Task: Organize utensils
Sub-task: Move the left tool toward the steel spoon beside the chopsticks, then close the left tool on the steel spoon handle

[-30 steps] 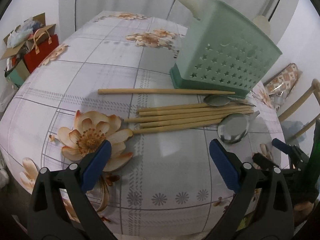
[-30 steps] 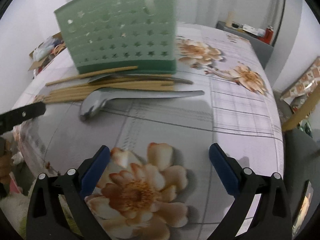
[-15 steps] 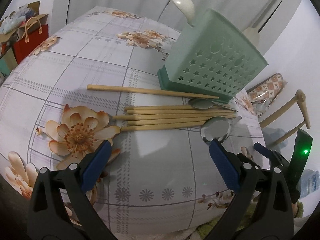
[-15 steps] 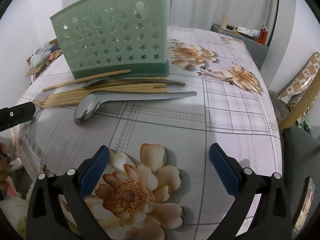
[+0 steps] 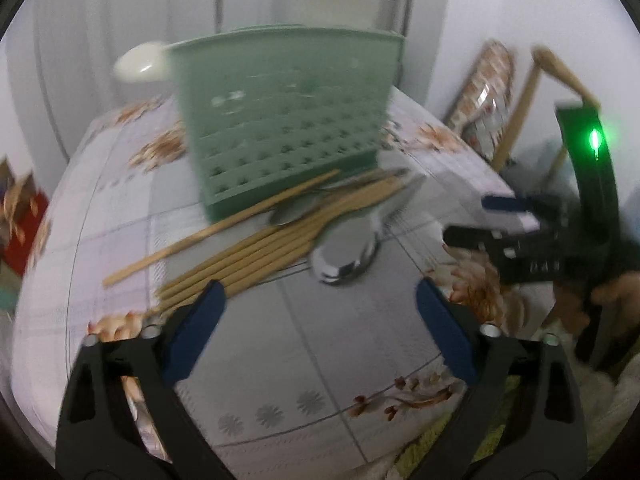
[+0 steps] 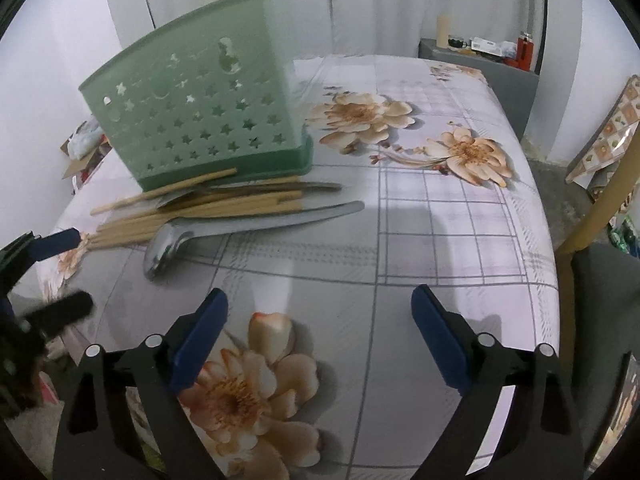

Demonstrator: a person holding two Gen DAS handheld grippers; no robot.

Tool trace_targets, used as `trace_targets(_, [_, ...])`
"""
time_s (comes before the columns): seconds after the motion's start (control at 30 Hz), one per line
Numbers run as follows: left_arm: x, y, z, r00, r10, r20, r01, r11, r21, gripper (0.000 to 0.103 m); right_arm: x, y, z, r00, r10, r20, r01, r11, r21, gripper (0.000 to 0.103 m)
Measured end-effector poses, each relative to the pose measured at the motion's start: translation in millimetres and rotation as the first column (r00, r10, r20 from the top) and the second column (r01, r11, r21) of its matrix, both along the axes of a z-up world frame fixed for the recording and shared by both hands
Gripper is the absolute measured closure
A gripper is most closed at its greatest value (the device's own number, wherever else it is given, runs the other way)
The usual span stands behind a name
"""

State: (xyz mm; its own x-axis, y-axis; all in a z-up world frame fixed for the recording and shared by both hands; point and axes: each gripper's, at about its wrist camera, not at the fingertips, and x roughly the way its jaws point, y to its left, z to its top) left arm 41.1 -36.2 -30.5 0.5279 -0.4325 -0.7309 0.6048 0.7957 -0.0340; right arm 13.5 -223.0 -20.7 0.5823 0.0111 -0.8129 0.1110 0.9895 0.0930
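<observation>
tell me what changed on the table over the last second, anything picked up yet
Nothing is picked up. The left gripper swung round toward the chopsticks, its view now blurred, and its jaws have just been closing a little with nothing between them. The right gripper edged in, jaws also narrowing, empty. The chopsticks, big spoon and green holder lie where they were.

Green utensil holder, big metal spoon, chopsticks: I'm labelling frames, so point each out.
Green utensil holder (image 6: 192, 120): right wrist view, perforated front wall.
Big metal spoon (image 6: 168, 244): right wrist view, bowl.
Chopsticks (image 6: 208, 212): right wrist view, mid-bundle.
</observation>
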Motion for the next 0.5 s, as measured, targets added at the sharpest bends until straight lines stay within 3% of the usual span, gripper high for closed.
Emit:
trace_targets(0.17, [4.3,-23.1,-11.8,0.999,-0.047,0.017,0.045,0.994,0.097,0.046,2.1,-3.8,-3.2,1.0,0.002,0.001,-0.002,1.0,0.008,0.016])
trace_targets(0.33, [7.2,-41.0,-20.7,0.992,-0.096,0.08,0.078,0.975,0.207,0.057,2.3,-1.7,-4.0,1.0,0.012,0.008,-0.012,1.0,0.005,0.017])
trace_targets(0.5, [6.9,-48.6,-24.4,0.981,-0.147,0.129,0.114,0.965,0.234,0.067,3.3,-1.0,-4.5,1.0,0.019,0.01,-0.019,1.0,0.003,0.017])
